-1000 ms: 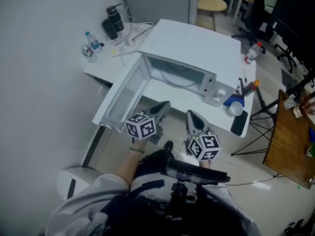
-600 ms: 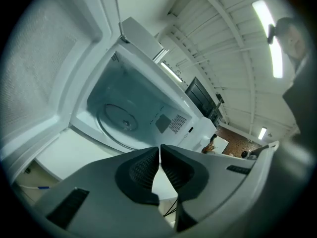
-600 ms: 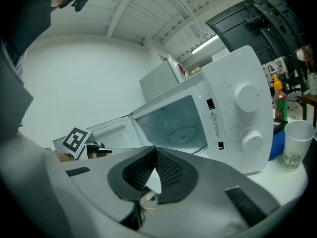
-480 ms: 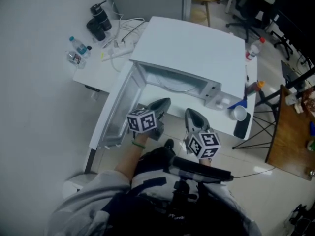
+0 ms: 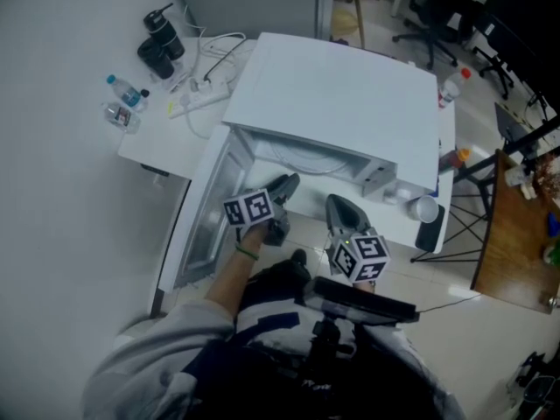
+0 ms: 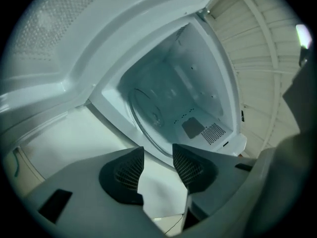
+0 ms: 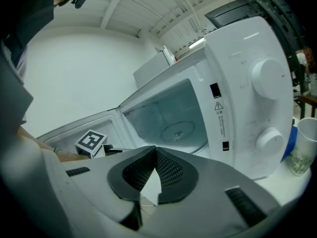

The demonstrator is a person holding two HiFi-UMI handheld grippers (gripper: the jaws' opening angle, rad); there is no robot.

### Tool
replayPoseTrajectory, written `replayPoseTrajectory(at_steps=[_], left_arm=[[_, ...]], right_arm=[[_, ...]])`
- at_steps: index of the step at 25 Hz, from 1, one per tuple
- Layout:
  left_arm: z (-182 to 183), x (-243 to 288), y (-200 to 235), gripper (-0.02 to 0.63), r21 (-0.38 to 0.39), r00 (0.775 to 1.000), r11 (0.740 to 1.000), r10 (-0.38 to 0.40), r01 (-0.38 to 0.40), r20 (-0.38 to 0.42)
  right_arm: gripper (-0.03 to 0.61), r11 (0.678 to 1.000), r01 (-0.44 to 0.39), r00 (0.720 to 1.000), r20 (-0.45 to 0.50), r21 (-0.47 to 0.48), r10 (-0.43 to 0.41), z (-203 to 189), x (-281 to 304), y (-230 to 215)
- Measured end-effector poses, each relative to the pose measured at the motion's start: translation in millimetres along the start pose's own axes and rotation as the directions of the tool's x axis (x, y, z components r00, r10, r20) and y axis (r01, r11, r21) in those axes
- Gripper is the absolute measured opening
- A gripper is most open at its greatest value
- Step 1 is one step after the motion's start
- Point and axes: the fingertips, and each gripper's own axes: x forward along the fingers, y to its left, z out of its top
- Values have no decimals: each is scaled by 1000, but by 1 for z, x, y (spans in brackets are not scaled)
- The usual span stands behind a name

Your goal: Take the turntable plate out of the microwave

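The white microwave [image 5: 341,86] stands on a white table with its door [image 5: 206,213] swung open to the left. Inside lies the round glass turntable plate [image 6: 148,115], also seen in the right gripper view as the plate [image 7: 178,130] on the cavity floor. My left gripper [image 5: 282,186] is just in front of the cavity mouth; its jaws [image 6: 157,148] are opening, with nothing between them. My right gripper [image 5: 337,206] hangs beside it, below the control panel, and is shut [image 7: 155,150] on nothing. The left gripper's marker cube [image 7: 91,141] shows by the door.
On the table left of the microwave are water bottles [image 5: 122,103], a black flask [image 5: 157,42] and a power strip [image 5: 197,99]. On the right stand a white cup [image 5: 426,208], a black phone [image 5: 430,230] and a bottle [image 5: 449,86]. A wooden table [image 5: 516,252] is at far right.
The left gripper has moved forward to the microwave opening, rolled, and its jaws have parted. The right gripper has edged forward, still shut. The head view has shifted closer.
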Motion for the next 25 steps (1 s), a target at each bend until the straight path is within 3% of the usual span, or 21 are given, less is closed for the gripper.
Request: replayPoseTrajectory(at_steps=[8, 13, 17, 21, 23, 25], left_arm=[[10, 25, 11, 169, -104, 1000, 995, 4, -3, 3], [12, 34, 23, 173, -151, 997, 986, 76, -73, 18], [14, 36, 25, 173, -219, 996, 973, 77, -68, 34], [14, 35, 29, 165, -330, 996, 942, 70, -51, 46], [16, 33, 29, 138, -402, 996, 915, 59, -29, 62], [17, 31, 26, 97, -423, 996, 906, 40, -5, 74]], right_arm=[[0, 1000, 9, 1000, -26, -4, -9, -4, 14, -6], [0, 1000, 11, 999, -31, -3, -11, -3, 18, -9], [0, 1000, 15, 999, -41, -8, -15, -6, 18, -13], [0, 1000, 25, 999, -38, -7, -25, -6, 17, -18], [0, 1000, 29, 999, -36, -4, -29, -6, 17, -20], [0, 1000, 29, 999, -39, -3, -29, -8, 17, -20]])
